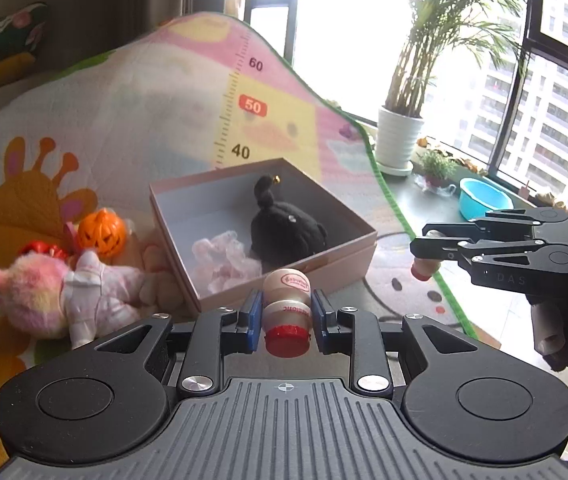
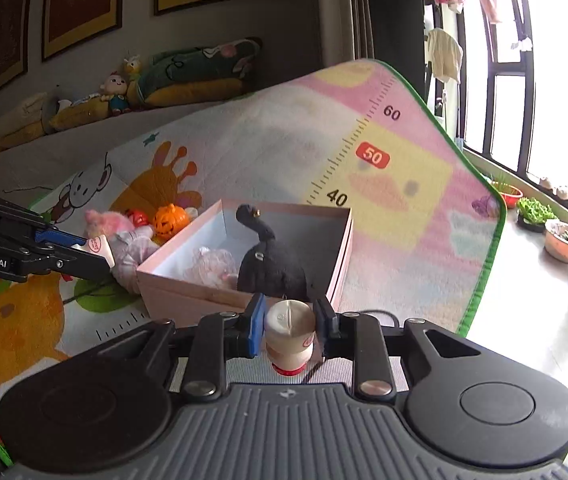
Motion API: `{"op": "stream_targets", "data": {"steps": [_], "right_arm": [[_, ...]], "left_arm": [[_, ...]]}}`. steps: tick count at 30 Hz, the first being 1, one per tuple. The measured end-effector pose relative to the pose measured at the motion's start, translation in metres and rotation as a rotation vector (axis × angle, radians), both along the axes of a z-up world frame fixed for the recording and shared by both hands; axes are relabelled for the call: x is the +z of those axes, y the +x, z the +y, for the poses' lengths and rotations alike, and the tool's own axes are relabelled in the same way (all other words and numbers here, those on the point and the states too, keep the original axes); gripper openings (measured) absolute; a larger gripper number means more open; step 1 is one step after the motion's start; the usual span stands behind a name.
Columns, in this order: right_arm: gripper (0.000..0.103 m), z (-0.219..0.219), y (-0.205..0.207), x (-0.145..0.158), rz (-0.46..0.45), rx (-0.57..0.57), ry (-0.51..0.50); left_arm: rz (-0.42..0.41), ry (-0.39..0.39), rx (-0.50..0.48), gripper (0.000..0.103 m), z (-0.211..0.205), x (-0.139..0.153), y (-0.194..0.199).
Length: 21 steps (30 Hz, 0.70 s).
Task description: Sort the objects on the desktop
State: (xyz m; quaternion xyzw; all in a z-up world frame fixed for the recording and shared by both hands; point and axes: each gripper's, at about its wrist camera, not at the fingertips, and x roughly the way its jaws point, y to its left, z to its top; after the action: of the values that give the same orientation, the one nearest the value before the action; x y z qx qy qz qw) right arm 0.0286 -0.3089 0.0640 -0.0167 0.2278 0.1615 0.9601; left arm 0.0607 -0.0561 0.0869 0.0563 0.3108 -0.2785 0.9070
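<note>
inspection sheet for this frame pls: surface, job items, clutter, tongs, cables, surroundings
Surface: printed play mat, ruler marks along it.
Job's things: open pink box holding a black plush and a pale pink item; two small bottles, one in each tongs.
Clutter: pink plush, pumpkin, red toy, all left of the box.
Grippers: left tongs shut on bottle; right tongs shut on bottle.
Cables: dark cable by the mat edge.
Surroundings: windows, potted palm, blue basin.

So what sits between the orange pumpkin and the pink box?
In the left wrist view, between the orange pumpkin and the pink box only bare play mat shows; the pink plush lies nearer the camera, below the gap.
</note>
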Motion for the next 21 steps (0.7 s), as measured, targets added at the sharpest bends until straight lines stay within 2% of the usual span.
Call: {"op": "stream_targets", "data": {"steps": [6,10,15,21], "right_arm": [[0.025,0.009,0.012,0.044,-0.126,0.034,0.013],[0.025,0.019,0.027,0.059,-0.155,0.046,0.031],[0.025,0.031,0.057,0.061,-0.136,0.044,0.023],[0.025,0.033,0.086,0.048,-0.083,0.020,0.031]], "left_arm": [[-0.098,-0.027,-0.007,0.029,-0.011,0.039,0.011],[-0.148,-0.063,0.007,0.029,-0.018,0.057,0.021],[-0.157,-0.068,0.046,0.029,-0.024,0.062,0.042],[-0.102,-0.076,0.066,0.029,-0.026,0.048,0.066]]}}
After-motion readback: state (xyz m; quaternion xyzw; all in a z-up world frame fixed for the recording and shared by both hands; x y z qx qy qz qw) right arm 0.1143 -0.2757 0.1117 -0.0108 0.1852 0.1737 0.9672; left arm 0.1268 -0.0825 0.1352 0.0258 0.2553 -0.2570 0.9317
